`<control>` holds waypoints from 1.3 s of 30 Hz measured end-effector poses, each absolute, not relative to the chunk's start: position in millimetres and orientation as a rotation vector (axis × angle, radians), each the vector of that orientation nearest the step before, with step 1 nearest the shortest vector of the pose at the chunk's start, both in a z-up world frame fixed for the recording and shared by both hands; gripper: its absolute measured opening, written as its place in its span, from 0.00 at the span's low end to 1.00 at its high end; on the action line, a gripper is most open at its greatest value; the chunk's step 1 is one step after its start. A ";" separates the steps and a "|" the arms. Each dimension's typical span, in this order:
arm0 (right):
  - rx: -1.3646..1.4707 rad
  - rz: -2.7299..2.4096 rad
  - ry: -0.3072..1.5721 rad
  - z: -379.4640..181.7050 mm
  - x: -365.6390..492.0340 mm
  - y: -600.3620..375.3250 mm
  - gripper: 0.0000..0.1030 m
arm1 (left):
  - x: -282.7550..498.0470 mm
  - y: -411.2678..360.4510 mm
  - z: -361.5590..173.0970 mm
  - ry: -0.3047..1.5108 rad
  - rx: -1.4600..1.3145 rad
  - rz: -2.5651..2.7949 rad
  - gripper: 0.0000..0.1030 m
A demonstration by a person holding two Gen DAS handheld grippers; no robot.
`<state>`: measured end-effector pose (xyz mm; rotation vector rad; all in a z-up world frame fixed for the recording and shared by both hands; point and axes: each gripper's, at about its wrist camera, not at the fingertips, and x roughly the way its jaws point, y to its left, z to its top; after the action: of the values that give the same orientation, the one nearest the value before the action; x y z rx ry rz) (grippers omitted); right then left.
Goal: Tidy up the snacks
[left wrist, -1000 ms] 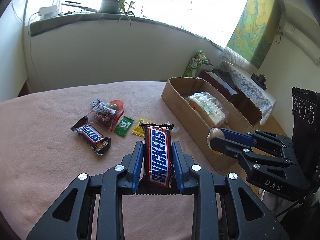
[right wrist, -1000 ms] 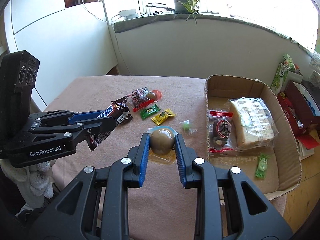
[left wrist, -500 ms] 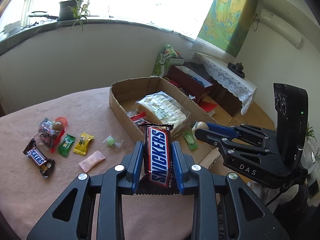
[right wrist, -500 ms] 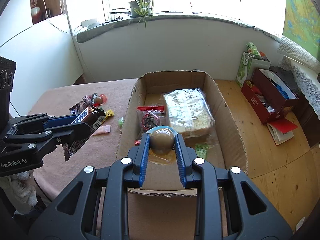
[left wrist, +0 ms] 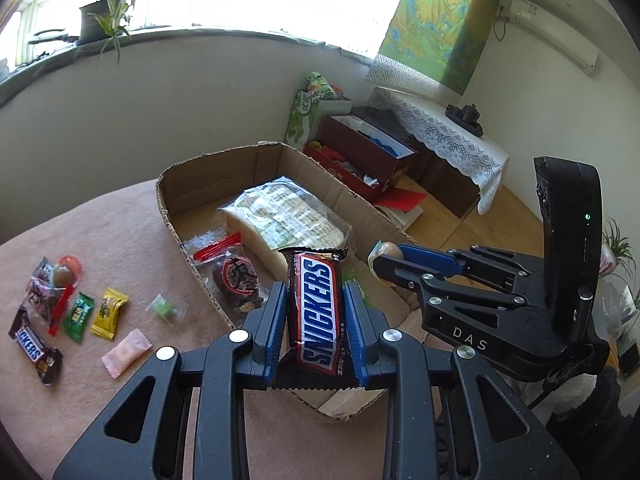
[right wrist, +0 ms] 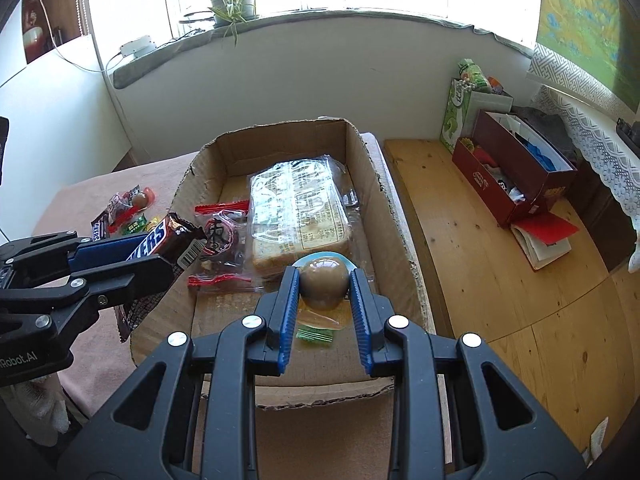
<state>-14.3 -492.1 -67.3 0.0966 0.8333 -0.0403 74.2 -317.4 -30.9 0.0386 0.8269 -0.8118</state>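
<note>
Pink-covered desk (left wrist: 120,400): both grippers' fingers clamp snacks, Snickers bar (left wrist: 318,312) left, brown ball (right wrist: 324,284) right, over cardboard box (right wrist: 360,168); next, lower and release.

A potted plant (right wrist: 232,2) stands on the windowsill, and a red box (right wrist: 516,168) sits on the wooden floor (right wrist: 480,260).

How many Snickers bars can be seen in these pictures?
2. One Snickers bar is held in the left gripper by the cardboard box. The second Snickers bar lies on the pink table cover. Others may be hidden.
</note>
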 end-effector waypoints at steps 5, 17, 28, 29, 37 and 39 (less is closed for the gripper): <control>0.109 -0.049 0.837 -71.0 -11.1 -501.1 0.26 | 75.5 -324.4 -32.2 0.833 0.048 -0.811 0.26; 0.128 -0.062 0.841 -73.7 -9.3 -506.1 0.27 | 75.1 -329.7 -31.6 0.832 0.063 -0.807 0.27; 0.133 -0.072 0.826 -65.6 -13.0 -501.9 0.34 | 74.7 -317.8 -24.6 0.816 0.046 -0.802 0.27; 0.132 -0.071 0.825 -64.6 -13.5 -500.4 0.34 | 74.8 -316.5 -24.0 0.815 0.044 -0.802 0.27; 0.116 -0.054 0.816 -55.2 -16.1 -482.2 0.34 | 72.9 -297.5 -19.5 0.800 0.025 -0.790 0.27; 0.113 -0.046 0.812 -53.1 -17.3 -476.3 0.34 | 73.4 -288.5 -19.2 0.800 0.015 -0.781 0.27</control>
<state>-17.3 -476.3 -53.1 0.1131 0.8116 -0.0464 73.4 -288.5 -19.2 0.0149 0.8000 -0.7810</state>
